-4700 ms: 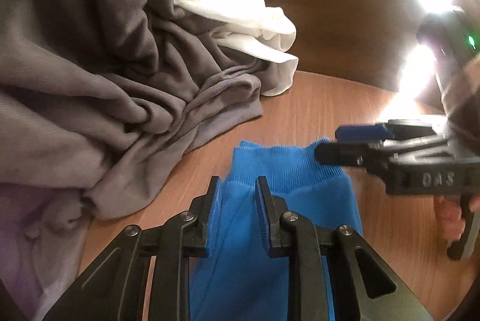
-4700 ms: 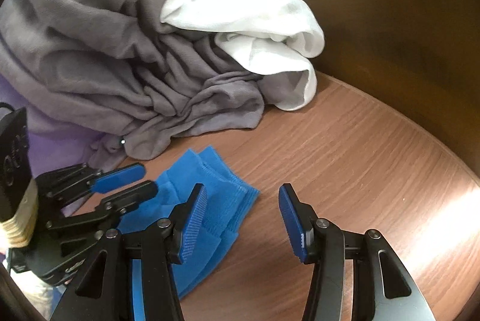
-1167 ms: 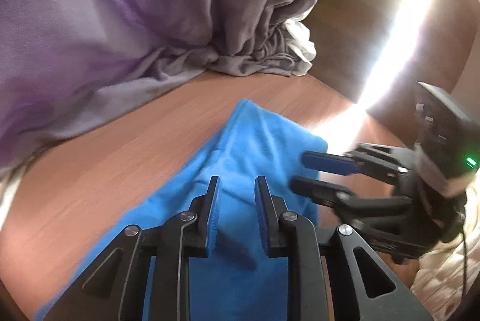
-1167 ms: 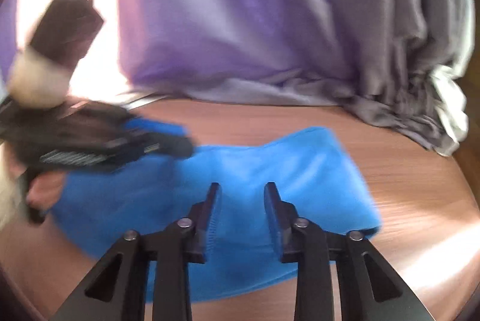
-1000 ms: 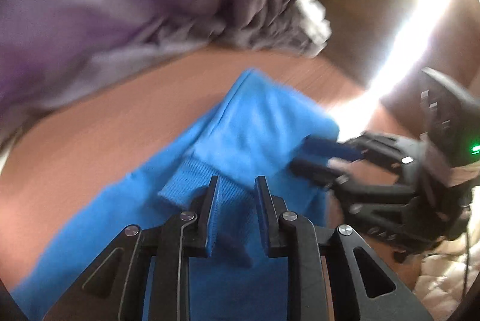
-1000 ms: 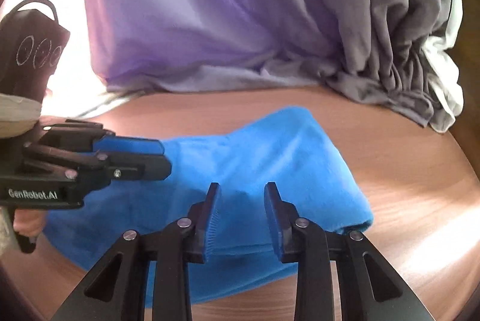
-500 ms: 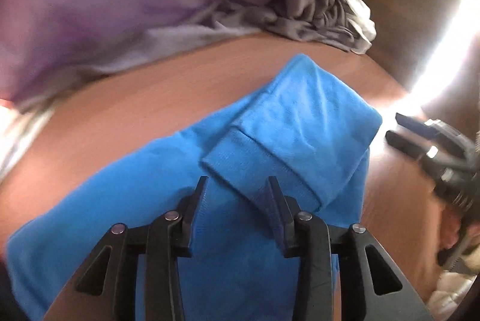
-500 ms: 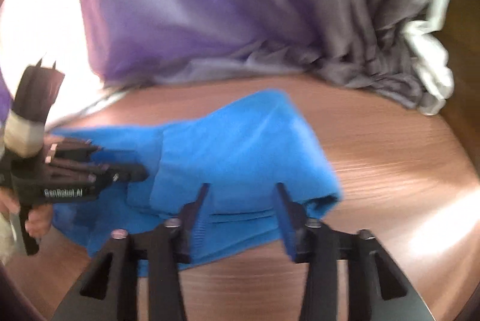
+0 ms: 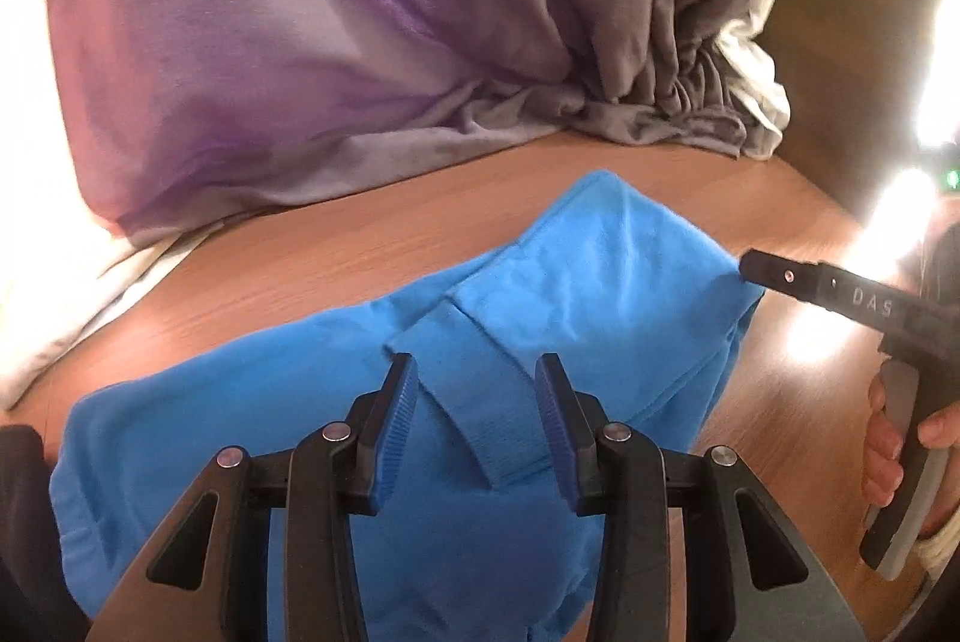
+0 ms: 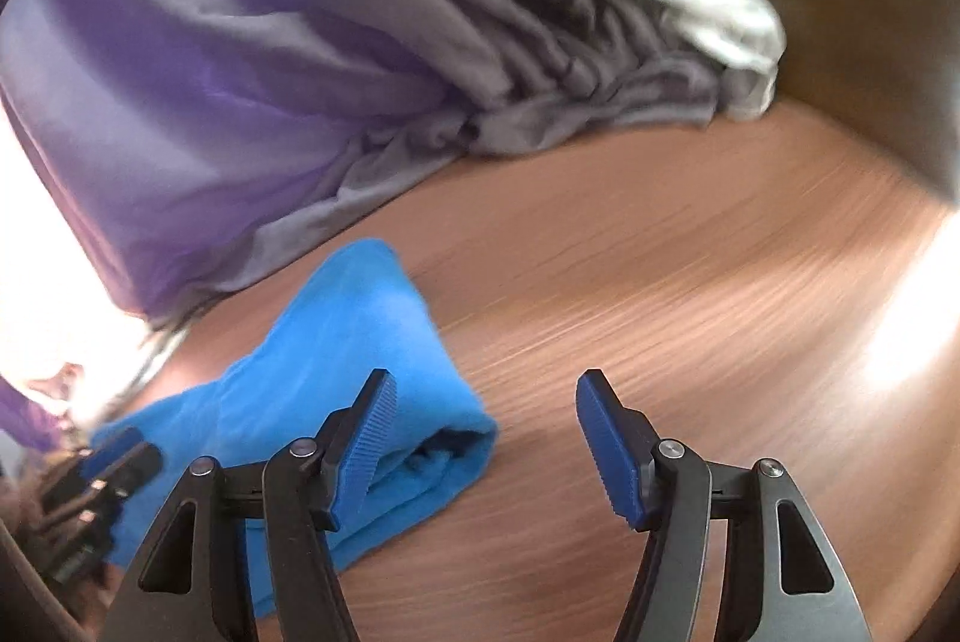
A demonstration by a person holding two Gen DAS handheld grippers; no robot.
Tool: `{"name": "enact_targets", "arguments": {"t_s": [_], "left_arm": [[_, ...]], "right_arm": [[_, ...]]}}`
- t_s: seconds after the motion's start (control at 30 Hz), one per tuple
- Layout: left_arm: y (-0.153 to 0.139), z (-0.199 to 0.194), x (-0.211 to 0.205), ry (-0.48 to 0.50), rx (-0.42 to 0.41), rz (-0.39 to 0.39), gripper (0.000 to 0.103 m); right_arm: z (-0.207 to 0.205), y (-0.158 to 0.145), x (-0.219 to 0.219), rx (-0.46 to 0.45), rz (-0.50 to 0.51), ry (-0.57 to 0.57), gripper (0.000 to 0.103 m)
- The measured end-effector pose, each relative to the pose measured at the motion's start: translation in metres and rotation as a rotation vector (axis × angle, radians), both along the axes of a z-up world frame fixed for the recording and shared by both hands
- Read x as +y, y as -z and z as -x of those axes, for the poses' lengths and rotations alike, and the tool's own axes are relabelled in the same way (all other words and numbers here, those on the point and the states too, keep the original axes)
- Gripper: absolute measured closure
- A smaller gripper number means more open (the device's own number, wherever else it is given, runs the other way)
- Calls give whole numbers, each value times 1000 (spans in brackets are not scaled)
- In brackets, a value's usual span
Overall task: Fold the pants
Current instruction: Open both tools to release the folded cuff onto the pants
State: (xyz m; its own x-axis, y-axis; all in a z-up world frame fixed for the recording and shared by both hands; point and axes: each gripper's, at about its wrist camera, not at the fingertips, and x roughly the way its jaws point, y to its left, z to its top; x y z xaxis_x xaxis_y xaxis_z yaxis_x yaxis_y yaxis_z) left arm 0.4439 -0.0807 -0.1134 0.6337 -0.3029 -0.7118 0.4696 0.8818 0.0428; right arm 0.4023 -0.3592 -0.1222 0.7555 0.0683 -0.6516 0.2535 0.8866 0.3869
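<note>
The blue pants (image 9: 576,294) lie on the wooden table, folded over, with a ribbed cuff (image 9: 480,402) on top. My left gripper (image 9: 474,420) is open just above the cuff and holds nothing. The right gripper (image 9: 840,291) shows at the right of the left wrist view, beside the fold's edge. In the right wrist view the pants (image 10: 336,360) lie at lower left. My right gripper (image 10: 486,438) is open wide and empty over bare table beside the folded end. The left gripper (image 10: 90,492) shows at the far left.
A pile of purple (image 9: 240,42) and grey cloth (image 9: 660,12) with a white piece (image 10: 708,0) lies along the back of the wooden table (image 10: 690,282). A dark wooden wall (image 10: 840,12) stands behind at the right.
Both grippers have opened and let go of the pants. The leg end now lies folded over the rest. The right gripper has swung off to the right of the fold.
</note>
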Motion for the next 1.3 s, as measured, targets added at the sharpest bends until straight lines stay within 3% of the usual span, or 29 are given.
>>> {"name": "enact_targets", "arguments": {"t_s": [0.13, 0.27, 0.47, 0.7, 0.87, 1.3], "left_arm": [[7, -4, -9, 16, 3, -34, 75], [9, -8, -10, 19, -12, -48, 78], [26, -15, -12, 2, 44, -77, 86], [35, -22, -2, -73, 108, -43, 86], [37, -21, -3, -80, 105, -47, 86], [36, -24, -2, -82, 118, -31, 85]], "right_arm": [[-6, 10, 2, -7, -45, -37, 40], [-16, 4, 2, -24, -46, -62, 40], [-47, -3, -3, -4, -47, -166, 40], [-71, 12, -11, 80, -119, -237, 49], [-73, 25, -12, 98, -183, -247, 56], [-76, 38, -7, 124, -271, -301, 57]]}}
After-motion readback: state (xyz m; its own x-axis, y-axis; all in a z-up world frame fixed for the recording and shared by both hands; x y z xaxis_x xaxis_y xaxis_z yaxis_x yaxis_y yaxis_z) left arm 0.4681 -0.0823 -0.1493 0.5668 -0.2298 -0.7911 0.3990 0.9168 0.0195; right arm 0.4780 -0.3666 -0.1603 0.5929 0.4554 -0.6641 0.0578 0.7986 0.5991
